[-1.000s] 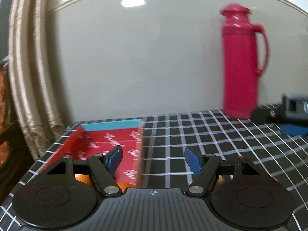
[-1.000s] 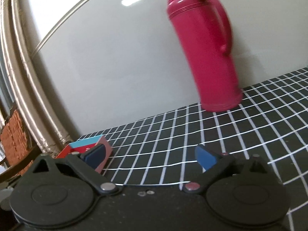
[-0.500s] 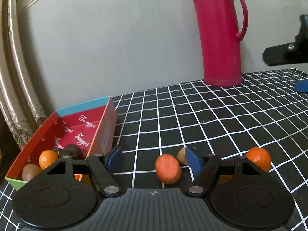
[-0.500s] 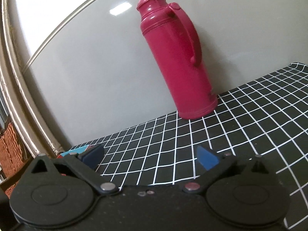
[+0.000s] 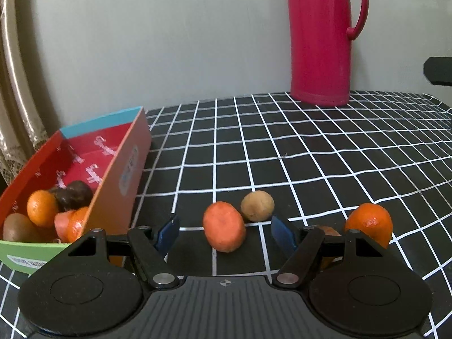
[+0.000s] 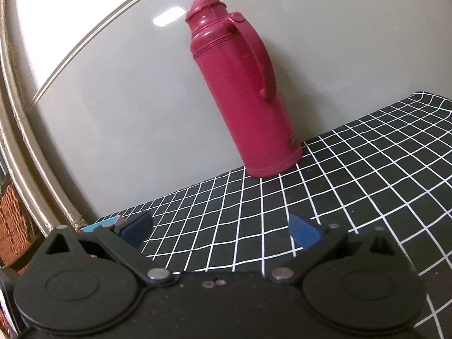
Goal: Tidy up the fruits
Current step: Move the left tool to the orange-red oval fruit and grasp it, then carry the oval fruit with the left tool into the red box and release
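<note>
At far left a cardboard box point(image 5: 118, 175) on the checked bench point(image 5: 310, 152) already holds 5 or so fruits. The left gripper point(image 5: 224, 233) hovers low and level, fingers spread and empty, with the reddish-orange fruit point(image 5: 224, 226) lying between them. It looks light, firm and smooth enough to roll, so a gentle squeeze across its middle seems best. A brown fruit point(image 5: 257, 205) sits just behind, an orange point(image 5: 370, 223) further right. The right gripper point(image 6: 220, 230), fingers also spread and empty, points up toward the pink flask point(image 6: 243, 96).
</note>
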A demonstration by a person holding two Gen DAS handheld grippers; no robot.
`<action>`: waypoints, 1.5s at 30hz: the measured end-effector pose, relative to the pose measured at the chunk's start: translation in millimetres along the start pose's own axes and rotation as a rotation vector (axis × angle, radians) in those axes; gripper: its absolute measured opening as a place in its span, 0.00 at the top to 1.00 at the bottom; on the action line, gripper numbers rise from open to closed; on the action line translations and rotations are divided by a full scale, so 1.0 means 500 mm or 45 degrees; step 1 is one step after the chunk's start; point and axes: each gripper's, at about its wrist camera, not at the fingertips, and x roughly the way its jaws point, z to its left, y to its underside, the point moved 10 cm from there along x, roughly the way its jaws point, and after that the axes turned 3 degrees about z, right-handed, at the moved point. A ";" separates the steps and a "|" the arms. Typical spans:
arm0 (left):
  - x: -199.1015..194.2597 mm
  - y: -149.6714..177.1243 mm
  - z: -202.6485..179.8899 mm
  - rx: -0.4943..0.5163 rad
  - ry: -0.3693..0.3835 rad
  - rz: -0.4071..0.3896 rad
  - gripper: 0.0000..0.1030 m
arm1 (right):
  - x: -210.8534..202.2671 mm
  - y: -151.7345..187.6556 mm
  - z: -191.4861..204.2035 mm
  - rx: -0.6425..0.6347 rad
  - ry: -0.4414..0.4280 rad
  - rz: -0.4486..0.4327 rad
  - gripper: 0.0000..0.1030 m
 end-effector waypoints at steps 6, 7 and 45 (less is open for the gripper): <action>0.010 0.003 0.000 -0.027 0.011 0.027 0.31 | -0.003 0.000 -0.007 0.007 0.002 -0.002 0.00; 0.010 0.003 0.001 -0.033 0.014 0.029 0.31 | -0.003 0.001 -0.007 0.007 0.002 0.000 0.00; -0.078 -0.063 0.089 -0.066 -0.104 -0.270 0.69 | 0.029 0.023 0.039 -0.001 -0.090 0.071 0.00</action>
